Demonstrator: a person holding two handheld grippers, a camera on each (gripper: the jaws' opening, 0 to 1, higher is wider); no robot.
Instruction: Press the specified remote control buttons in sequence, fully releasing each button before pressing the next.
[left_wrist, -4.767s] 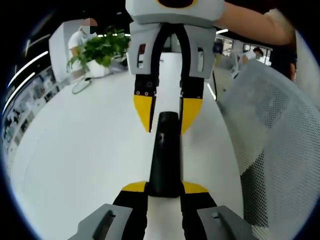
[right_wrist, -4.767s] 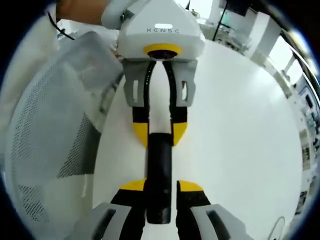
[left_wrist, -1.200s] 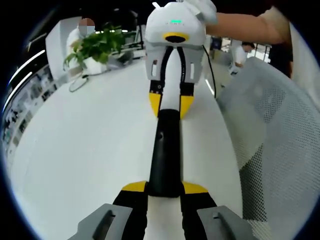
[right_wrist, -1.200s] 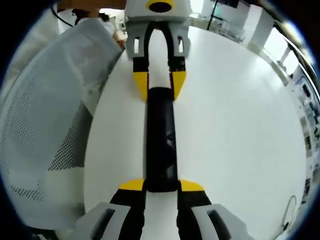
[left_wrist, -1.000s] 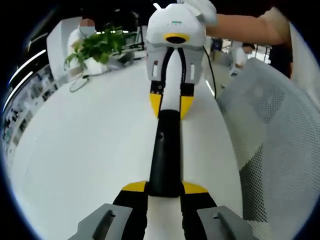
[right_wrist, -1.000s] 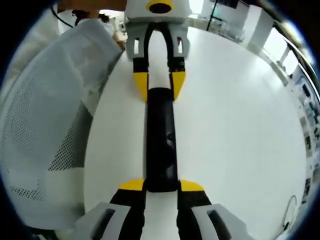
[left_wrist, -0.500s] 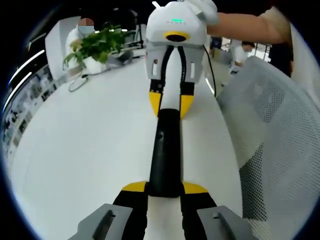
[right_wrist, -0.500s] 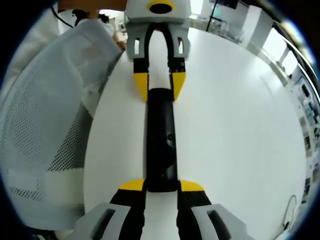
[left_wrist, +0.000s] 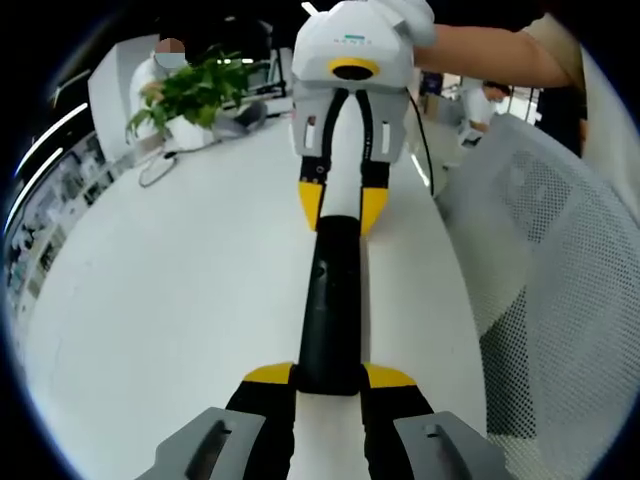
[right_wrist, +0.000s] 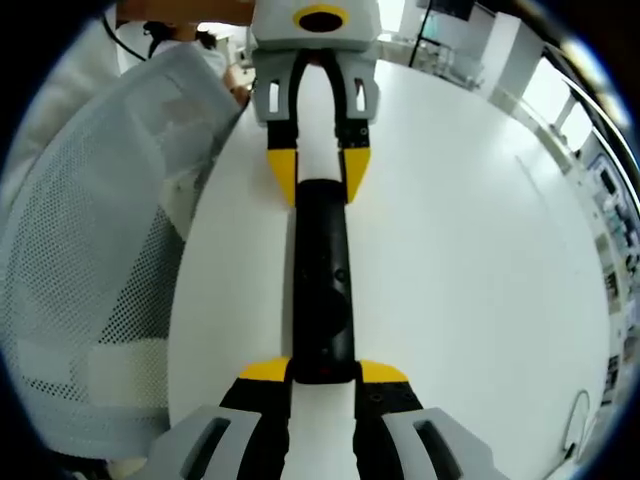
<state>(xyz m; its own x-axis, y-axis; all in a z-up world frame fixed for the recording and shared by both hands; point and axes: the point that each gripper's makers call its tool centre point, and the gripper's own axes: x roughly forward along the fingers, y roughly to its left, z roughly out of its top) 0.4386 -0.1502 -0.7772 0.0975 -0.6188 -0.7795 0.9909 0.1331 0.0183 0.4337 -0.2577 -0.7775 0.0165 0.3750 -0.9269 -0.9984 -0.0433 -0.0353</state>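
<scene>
Both tools — left, right — clamp the black remote.

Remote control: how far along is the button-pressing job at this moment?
Done: the black remote control is held over the white table, the left gripper at one end, the right gripper at the other. In hand: both clamp it. Left: no tip is pressing a button, and past presses cannot be told.

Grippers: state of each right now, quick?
Left gripper: shut on one end of the remote.
Right gripper: shut on the other end.
</scene>
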